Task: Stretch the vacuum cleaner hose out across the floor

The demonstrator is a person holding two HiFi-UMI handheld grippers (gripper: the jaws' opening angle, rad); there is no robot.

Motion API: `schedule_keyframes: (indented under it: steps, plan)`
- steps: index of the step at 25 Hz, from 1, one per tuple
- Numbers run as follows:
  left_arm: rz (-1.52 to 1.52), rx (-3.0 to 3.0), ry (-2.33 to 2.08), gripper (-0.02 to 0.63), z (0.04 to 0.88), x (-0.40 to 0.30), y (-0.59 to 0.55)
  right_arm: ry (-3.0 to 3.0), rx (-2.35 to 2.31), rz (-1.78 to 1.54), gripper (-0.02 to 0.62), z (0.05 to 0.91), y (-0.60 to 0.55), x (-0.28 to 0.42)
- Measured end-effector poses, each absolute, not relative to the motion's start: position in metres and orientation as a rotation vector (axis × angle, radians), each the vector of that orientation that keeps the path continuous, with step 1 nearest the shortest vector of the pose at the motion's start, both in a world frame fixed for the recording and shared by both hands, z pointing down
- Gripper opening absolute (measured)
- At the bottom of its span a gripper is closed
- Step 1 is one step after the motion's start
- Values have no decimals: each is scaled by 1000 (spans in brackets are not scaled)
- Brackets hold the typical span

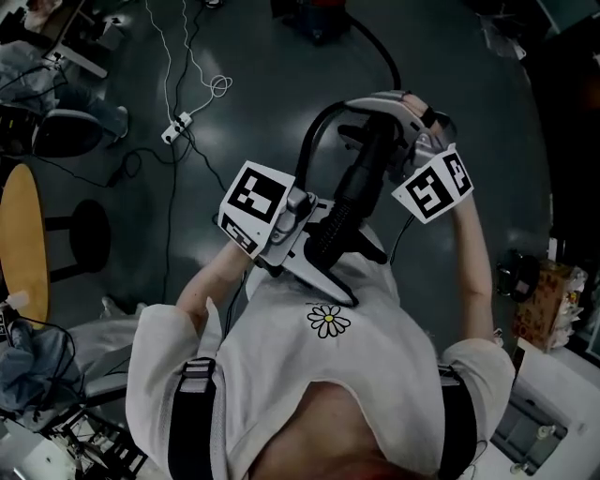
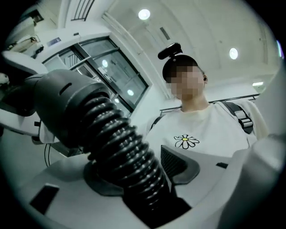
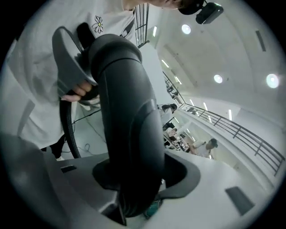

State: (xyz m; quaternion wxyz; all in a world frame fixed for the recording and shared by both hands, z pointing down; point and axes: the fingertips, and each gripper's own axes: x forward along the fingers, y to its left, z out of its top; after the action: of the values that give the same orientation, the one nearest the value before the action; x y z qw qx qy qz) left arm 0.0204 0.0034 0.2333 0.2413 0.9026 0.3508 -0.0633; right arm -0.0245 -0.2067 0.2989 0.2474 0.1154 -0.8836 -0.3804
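In the head view I hold the black vacuum hose up in front of the person's white shirt. My left gripper [image 1: 319,248] [image 2: 147,165] is shut on the ribbed hose [image 1: 330,234] [image 2: 120,143], with a pad against each side. My right gripper [image 1: 389,141] [image 3: 138,174] stands open round the smooth rigid handle tube [image 1: 370,164] [image 3: 125,112]. The tube lies against one pad, and a dark gap shows at the other. From the handle the hose [image 1: 311,141] loops down and back. A black hose [image 1: 380,47] runs on over the floor to the vacuum cleaner [image 1: 319,19] at the top edge.
A power strip [image 1: 176,127] with white cables lies on the dark floor at upper left. A round wooden table [image 1: 23,244], a black stool [image 1: 89,234] and a chair [image 1: 66,131] stand at the left. Boxes [image 1: 548,305] and white equipment sit at lower right.
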Motion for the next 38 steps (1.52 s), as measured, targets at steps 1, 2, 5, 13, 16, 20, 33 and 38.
schedule_keyframes:
  steps: [1,2,5,13,16,20,33,38]
  plan:
    - [-199,2468,914,263,233,21,0,-2434,367,-1028,217,299,-213,-26]
    - [-218,2470,872,258,234,21,-4,-2463,414,-996,313,299,-219,-27]
    - [-262,2483,790,256,233,12,-10,-2506,489,-841,383,308,-230,-19]
    - [-376,2398,644,241,246,-26,-17,-2683,908,-377,382,337,-211,33]
    - [-407,2382,627,207,257,-29,-2,-2654,933,-311,382,364,-177,34]
    - [-432,2372,602,195,265,-30,33,-2599,883,-240,382,402,-117,15]
    - [-539,2471,383,140,281,30,360,-2818,680,-151,382,461,214,0]
    - [-531,2423,417,137,241,23,462,-2789,542,-22,382,480,346,-18]
